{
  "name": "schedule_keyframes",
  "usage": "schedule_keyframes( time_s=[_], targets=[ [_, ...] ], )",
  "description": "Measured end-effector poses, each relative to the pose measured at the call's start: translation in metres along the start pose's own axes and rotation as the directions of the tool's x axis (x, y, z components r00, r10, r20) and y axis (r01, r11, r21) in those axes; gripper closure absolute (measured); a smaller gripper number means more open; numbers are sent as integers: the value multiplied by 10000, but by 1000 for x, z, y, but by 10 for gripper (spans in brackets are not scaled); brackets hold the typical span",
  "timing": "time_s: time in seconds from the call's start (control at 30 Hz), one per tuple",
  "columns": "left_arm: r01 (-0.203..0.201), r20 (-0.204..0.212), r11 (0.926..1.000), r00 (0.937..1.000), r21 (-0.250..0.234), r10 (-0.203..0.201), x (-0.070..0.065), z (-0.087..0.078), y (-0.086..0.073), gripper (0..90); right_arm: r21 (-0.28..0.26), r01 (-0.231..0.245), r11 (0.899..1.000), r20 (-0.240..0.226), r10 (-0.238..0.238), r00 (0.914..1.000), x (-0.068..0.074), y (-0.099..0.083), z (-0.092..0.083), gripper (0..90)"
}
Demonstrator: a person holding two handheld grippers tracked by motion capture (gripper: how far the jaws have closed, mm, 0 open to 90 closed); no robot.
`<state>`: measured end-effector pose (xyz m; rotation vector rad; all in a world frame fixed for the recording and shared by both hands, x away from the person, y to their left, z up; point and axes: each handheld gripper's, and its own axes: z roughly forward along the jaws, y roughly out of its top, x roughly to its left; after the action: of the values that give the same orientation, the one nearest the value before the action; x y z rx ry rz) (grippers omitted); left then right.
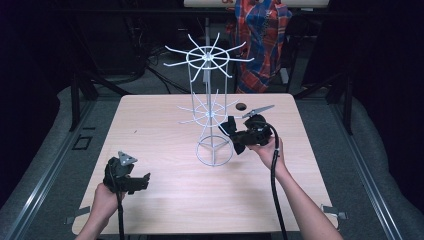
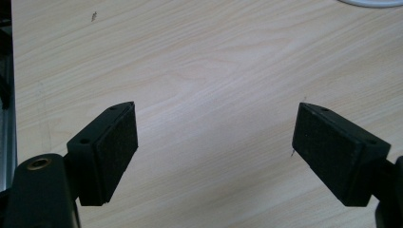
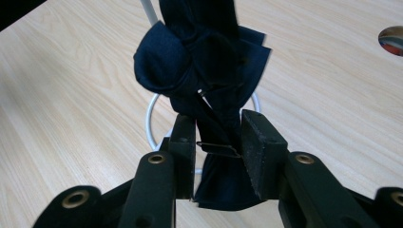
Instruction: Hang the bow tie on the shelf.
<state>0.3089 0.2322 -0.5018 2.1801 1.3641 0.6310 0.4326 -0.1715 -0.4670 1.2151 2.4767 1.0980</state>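
Note:
A white wire rack (image 1: 206, 60) with two tiers of radiating arms stands at the table's middle back. A dark blue bow tie (image 3: 199, 61) hangs at the rack's lower tier (image 1: 207, 114), on its right side. My right gripper (image 3: 218, 128) is shut on the bow tie's lower cloth, where a small metal clip (image 3: 216, 147) shows between the pads. In the high view the right gripper (image 1: 235, 134) points left at the rack with the bow tie (image 1: 228, 125) at its tips. My left gripper (image 1: 145, 179) rests at the front left, open, with bare table between its pads (image 2: 114, 142).
The rack's base ring (image 1: 214, 152) lies on the wooden table (image 1: 160, 125), just left of my right hand. A small round hole (image 1: 241, 106) is in the tabletop behind the right gripper. A plaid bag (image 1: 260, 40) hangs beyond the far edge.

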Motion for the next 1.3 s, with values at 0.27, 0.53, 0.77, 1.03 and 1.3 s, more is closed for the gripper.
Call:
schedule_keyframes(
  time_s=[0.27, 0.53, 0.77, 1.03, 1.3],
  targets=[
    [7, 13, 10000, 10000, -23, -7, 0, 0, 0, 156, 74, 55, 10000, -37, -55, 10000, 0, -1, 0, 661],
    [10, 4, 10000, 10000, -75, -10, -1, -1, 0, 156, 143, -27, 9999, 25, 27, 10000, 1, -1, -1, 537],
    [23, 41, 10000, 10000, -86, -22, -1, -1, 0, 156, 232, -136, 9996, 200, 132, 9997, 0, -1, -4, 448],
    [58, 25, 10000, 10000, -46, -58, 0, -1, 0, 156, 445, -46, 9990, 473, 25, 9989, 0, -6, -19, 336],
    [65, -7, 10000, 10000, -14, -65, 0, 0, 0, 156, 354, 450, 9984, 716, -474, 9963, 4, -18, -43, 271]
  ],
)
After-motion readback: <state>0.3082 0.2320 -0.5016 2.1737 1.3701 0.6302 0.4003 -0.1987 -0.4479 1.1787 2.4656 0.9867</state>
